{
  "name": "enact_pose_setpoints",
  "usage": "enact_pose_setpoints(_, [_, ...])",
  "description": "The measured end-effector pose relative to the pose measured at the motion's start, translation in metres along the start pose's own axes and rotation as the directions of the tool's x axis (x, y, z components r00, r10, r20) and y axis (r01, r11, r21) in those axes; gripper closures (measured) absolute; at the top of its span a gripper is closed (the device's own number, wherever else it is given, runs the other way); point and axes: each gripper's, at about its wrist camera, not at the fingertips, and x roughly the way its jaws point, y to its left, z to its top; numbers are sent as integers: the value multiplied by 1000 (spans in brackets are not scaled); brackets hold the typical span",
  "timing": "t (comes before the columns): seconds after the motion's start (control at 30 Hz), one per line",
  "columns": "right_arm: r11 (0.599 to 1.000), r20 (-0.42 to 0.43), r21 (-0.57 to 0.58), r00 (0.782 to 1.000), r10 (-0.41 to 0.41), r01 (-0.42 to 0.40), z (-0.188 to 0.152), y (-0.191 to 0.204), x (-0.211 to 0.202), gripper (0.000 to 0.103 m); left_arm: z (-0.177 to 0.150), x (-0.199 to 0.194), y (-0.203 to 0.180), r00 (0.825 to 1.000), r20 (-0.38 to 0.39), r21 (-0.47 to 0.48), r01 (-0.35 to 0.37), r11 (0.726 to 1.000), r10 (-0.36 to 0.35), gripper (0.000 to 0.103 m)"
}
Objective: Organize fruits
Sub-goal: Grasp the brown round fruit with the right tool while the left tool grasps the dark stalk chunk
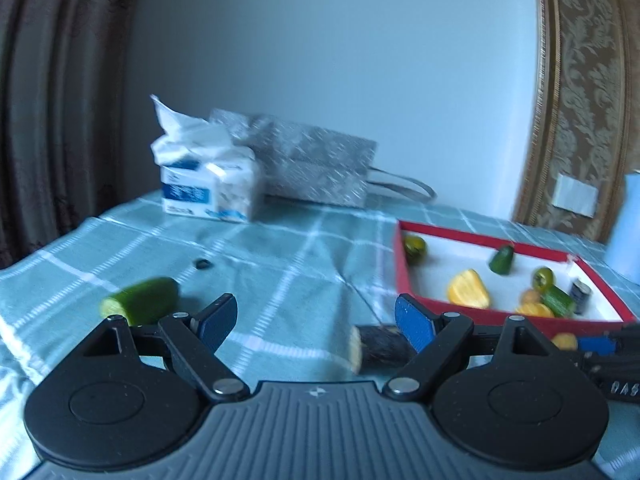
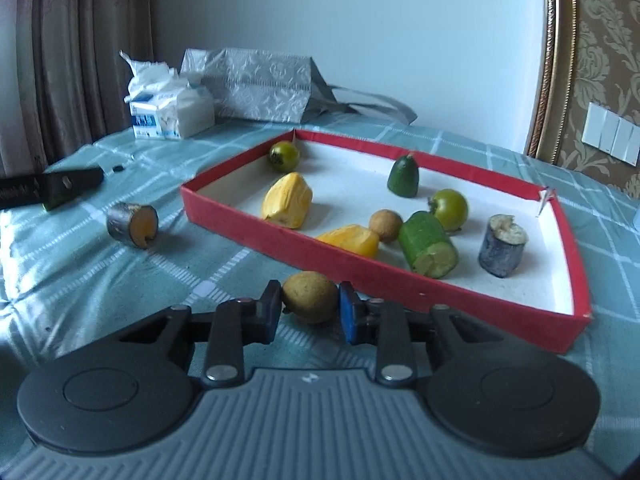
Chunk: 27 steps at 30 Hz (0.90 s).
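Between my right tongs (image 2: 310, 308) sits a gripped brown fruit (image 2: 310, 297), left tongs (image 1: 316, 320) gape empty; tray (image 2: 384, 276) ahead holds most, two pieces remain outside.

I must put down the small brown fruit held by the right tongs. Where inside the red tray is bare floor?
The red tray has bare white floor along its far side, between the green tomato and the cucumber tip, and in its near right corner beyond the dark cane piece. The middle is crowded with yellow pieces and a cucumber chunk.
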Motion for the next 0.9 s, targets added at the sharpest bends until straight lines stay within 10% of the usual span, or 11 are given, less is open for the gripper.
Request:
enact_pose_setpoints(0.57, [998,44,68,999,10,-13,-10,-30,-27,74,1,52,-32,976,-216,78,-13,997,30,17])
enact_pose_setpoints(0.9, [996,57,82,998,14,-19,-9,-32,-30,74,-1,55,-44,974,-210,159,-50,986,83,69])
